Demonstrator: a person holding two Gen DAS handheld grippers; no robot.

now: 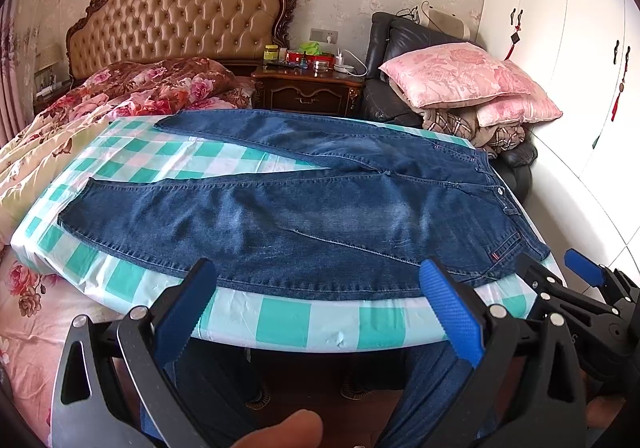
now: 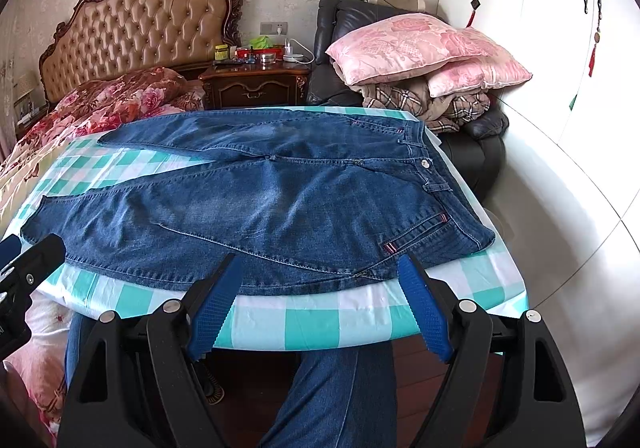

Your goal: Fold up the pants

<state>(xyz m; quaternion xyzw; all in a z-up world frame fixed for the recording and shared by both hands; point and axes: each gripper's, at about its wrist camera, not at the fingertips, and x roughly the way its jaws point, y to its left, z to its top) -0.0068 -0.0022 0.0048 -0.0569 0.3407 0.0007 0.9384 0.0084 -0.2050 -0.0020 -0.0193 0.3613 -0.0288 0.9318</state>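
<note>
At the far left a bed point(image 1: 48, 152) with a floral quilt and a tufted headboard point(image 1: 176, 12) is seen, and a dark nightstand point(image 1: 310, 90) stands beside it. The desk point(image 1: 280, 318), covered with a green-and-white checked cloth, is set in front of the bed. The pants point(image 1: 304, 216), blue jeans, are spread flat on the desk: the leg ends lie to the left, the two legs are parted in a narrow V, and the waistband with its button is turned to the right.

The left gripper point(image 1: 320, 288) is held at the near edge of the desk with its jaws spread wide and nothing between them; the near hem of the closer leg lies just beyond its blue fingers point(image 1: 450, 308). In the right wrist view, the right gripper point(image 2: 320, 288) is likewise held wide apart and empty at the near edge, with the hip and pocket area of the pants just ahead of it. Further right, pink pillows point(image 2: 416, 48) are stacked on a dark armchair point(image 2: 472, 152), and a white wardrobe point(image 2: 560, 28) closes the scene.
</note>
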